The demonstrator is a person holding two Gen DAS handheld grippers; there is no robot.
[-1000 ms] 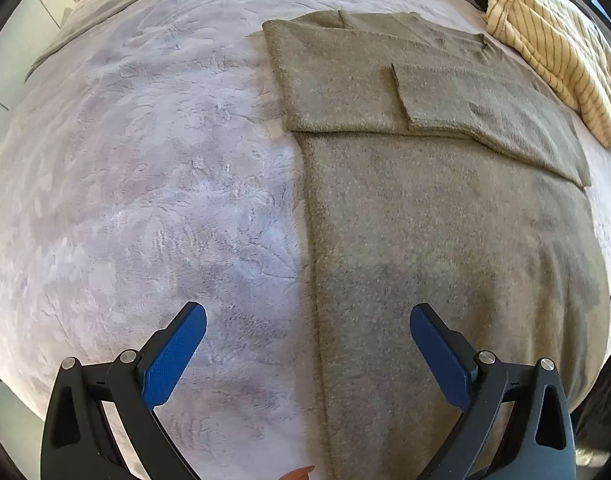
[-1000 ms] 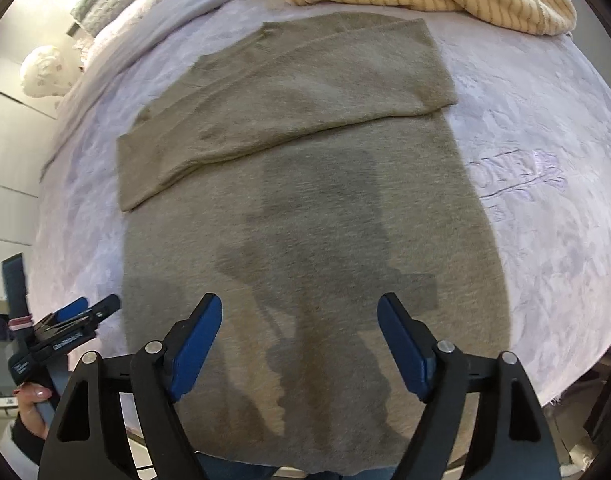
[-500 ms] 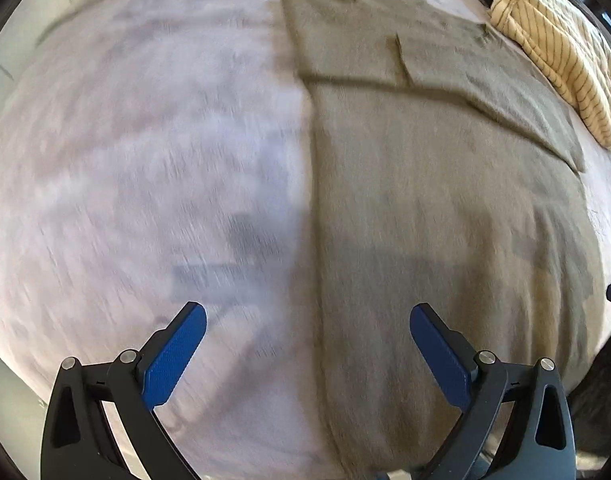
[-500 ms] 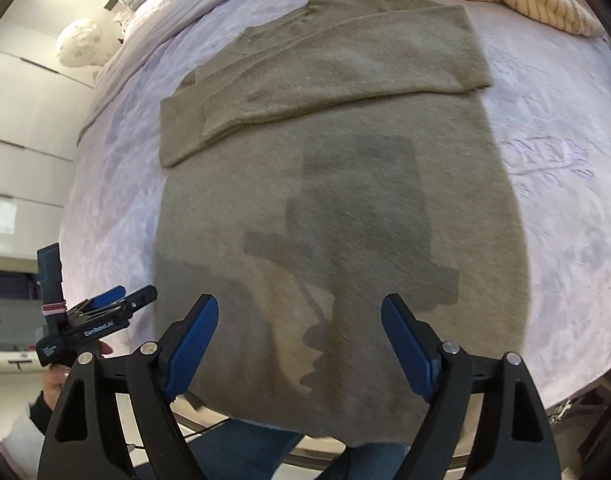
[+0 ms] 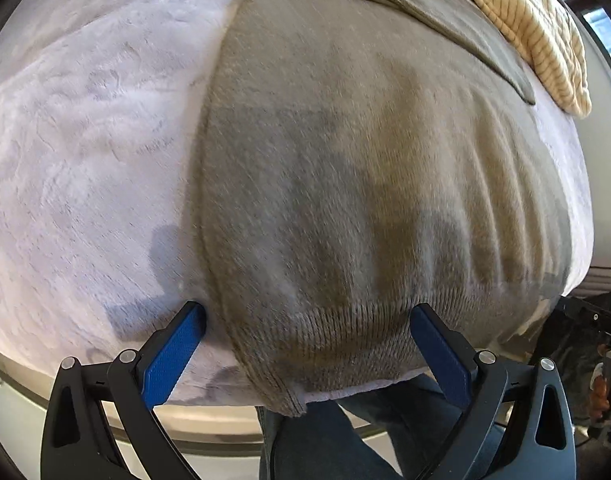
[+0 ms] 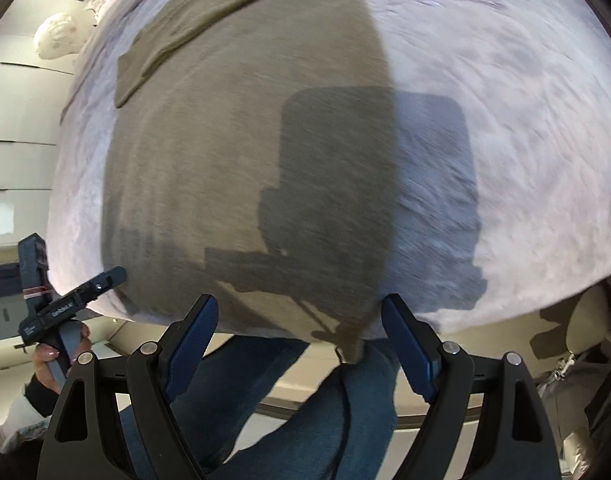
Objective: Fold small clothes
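An olive-grey knit sweater (image 5: 345, 168) lies flat on a pale lilac bedspread (image 5: 85, 140), sleeves folded across its chest at the far end. Its ribbed hem hangs at the bed's near edge. My left gripper (image 5: 307, 344) stands open just above the hem's left corner, with the blue pads either side of it and clear of the knit. In the right wrist view the same sweater (image 6: 233, 152) fills the left half. My right gripper (image 6: 299, 332) is open over the hem's right corner, nothing pinched. The left gripper's body (image 6: 65, 304) shows at the lower left, held by a hand.
A cream striped garment (image 5: 533, 28) lies bunched at the far right of the bed. The person's blue jeans (image 6: 273, 392) stand against the bed's near edge. A white rounded object (image 6: 59, 36) sits beyond the bed at the far left.
Both grippers have pulled back along the sweater toward its hem and sunk closer to the bed. The folded sleeves have slid to the top of both views. Jaws stayed wide.
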